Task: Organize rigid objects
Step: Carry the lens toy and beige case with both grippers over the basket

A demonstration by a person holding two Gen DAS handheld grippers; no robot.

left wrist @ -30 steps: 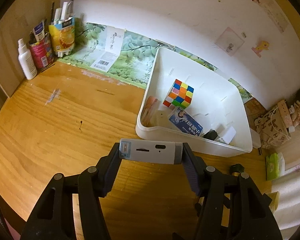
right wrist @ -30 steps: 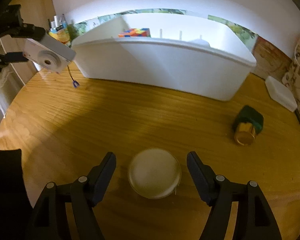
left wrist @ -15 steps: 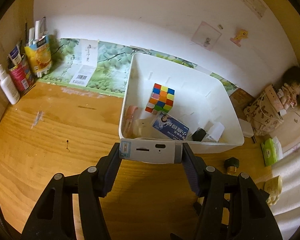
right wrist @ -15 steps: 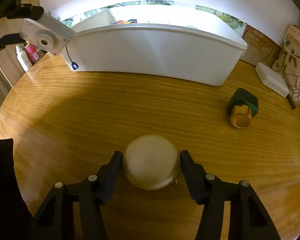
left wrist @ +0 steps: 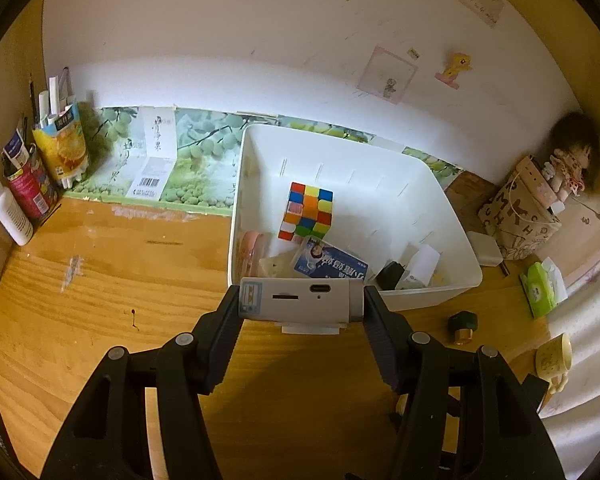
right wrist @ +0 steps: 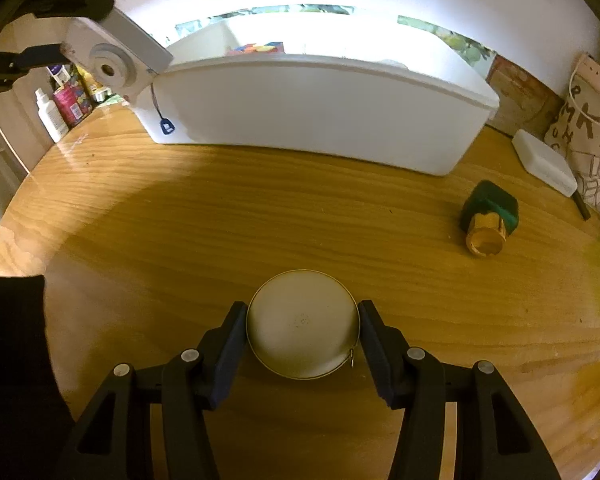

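We clamp the small white camera (left wrist: 300, 299) endwise in the left gripper (left wrist: 300, 312) beside the bin (left wrist: 432, 300); our right gripper (right wrist: 302, 334) has just closed around the smooth, slippery round tin (right wrist: 302, 324) on the table.

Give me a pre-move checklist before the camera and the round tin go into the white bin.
1. Left gripper clamps small white camera: ok.
2. Right gripper pads against round tin: ok; jaws have just been closing on it.
3. Tin lifted off wooden table: cannot tell.
4. Free floor space in white bin, right of the colour cube: ok.
5. Camera's strap tag clear of bin wall: cannot tell.
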